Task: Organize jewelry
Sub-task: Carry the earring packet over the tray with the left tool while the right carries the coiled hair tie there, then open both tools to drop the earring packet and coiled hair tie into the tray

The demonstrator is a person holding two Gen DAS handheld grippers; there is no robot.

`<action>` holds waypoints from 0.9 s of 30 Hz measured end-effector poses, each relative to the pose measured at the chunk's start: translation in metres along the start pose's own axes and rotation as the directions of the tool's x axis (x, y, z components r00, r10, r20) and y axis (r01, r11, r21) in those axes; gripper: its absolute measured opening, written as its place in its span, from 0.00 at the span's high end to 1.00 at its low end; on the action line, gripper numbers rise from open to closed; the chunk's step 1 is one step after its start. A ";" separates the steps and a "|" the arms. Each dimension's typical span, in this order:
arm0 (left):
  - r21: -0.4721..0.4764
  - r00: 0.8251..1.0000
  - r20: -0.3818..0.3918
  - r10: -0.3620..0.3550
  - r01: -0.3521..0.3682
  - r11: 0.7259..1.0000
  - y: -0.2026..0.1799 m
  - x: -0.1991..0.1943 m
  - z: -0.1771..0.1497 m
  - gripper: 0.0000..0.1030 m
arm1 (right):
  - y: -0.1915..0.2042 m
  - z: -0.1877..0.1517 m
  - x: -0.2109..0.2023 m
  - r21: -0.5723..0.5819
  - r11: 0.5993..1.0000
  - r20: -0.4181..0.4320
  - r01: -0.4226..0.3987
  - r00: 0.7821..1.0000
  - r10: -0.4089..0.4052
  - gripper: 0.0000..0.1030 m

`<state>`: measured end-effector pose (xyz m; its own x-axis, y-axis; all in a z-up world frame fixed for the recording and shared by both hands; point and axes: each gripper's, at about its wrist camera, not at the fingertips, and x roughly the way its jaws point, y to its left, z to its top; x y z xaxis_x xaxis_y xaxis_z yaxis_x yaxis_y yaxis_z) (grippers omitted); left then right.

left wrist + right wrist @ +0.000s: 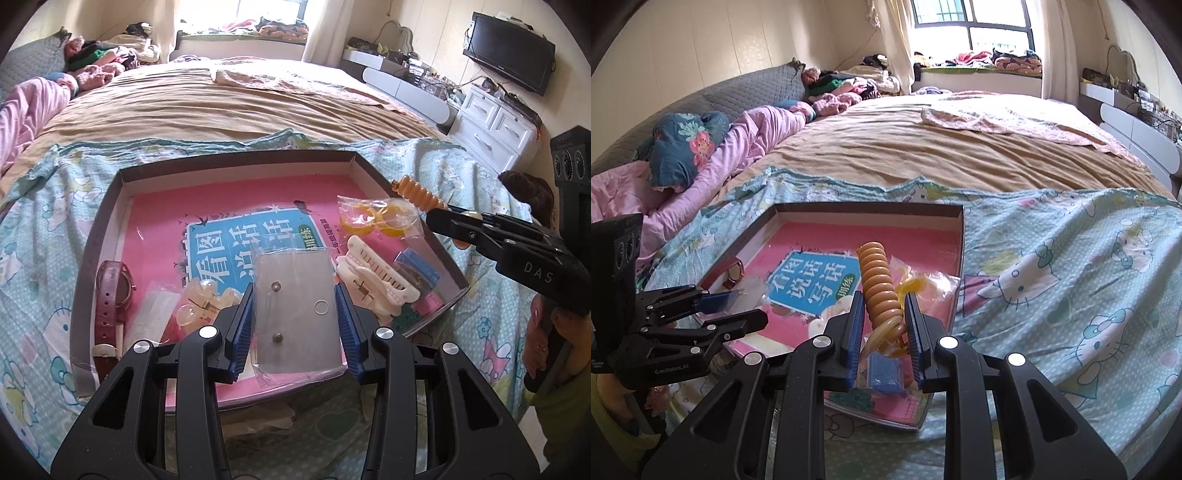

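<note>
You are working over a wide bed point(923, 147) with a tan cover, a window point(971, 26) at its far end, a white dresser point(495, 122) and a wall-mounted screen point(509, 51) to one side. A cartoon-cat sheet point(1071, 266) covers the near part, and on it sits one shallow cardboard tray point(236, 162) lined with a pink book cover.

Your left gripper point(295, 325) has its blue pads closed on the side edges of one grey earring card in a clear sleeve point(297, 306); the card's long axis runs away from you, over the tray's near half, and it carries two studs.

Your right gripper point(884, 328) pinches the ringed end of one orange spiral hair tie point(879, 280), whose coil sticks out forward past the fingertips toward the tray's far wall, above the tray's right side.

In the tray you have one red-strapped watch point(109, 295) at the left, two claw clips, one clear point(199, 302) and one cream point(373, 269), and one bag of yellow hoops point(376, 218).
</note>
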<state>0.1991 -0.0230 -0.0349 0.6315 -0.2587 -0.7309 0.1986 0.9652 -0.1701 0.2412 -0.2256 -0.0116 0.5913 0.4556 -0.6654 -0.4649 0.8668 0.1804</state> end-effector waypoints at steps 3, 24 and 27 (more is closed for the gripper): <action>0.002 1.000 -0.009 0.002 -0.002 1.000 0.000 0.003 -0.002 0.67 | -0.001 -0.002 0.008 0.007 1.000 -0.029 0.002 1.000 -0.001 0.79; -0.007 1.000 -0.003 0.021 -0.021 1.000 0.003 -0.003 -0.003 0.61 | 0.001 -0.005 -0.010 0.014 1.000 0.004 0.018 1.000 -0.018 0.56; -0.008 1.000 0.001 0.019 -0.019 1.000 0.003 -0.006 -0.002 0.61 | 0.001 -0.005 -0.015 0.021 1.000 0.015 0.021 1.000 -0.021 0.53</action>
<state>0.1943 -0.0187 -0.0327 0.6358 -0.2399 -0.7336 0.1799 0.9703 -0.1614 0.2283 -0.2331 -0.0052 0.6109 0.4400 -0.6582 -0.4387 0.8802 0.1812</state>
